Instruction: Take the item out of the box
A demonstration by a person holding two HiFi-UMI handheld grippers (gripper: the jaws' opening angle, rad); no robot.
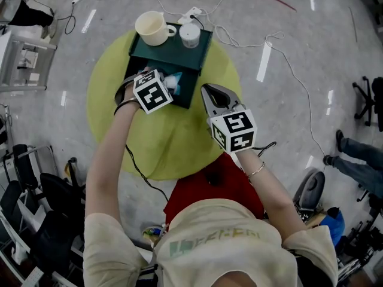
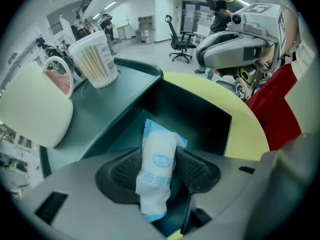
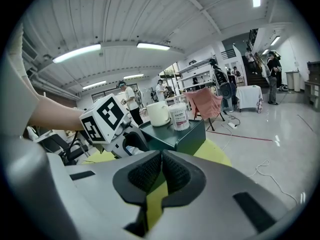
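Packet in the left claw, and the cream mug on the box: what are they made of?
The packet is likely soft plastic film, white with blue print; it creases where gripped. The mug is probably ceramic, possibly plastic: thick smooth cream wall, dull sheen.

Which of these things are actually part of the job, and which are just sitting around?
Part of the job: left gripper, shut on the white packet; dark green box.
Just lying about: mug, cotton-swab tub.
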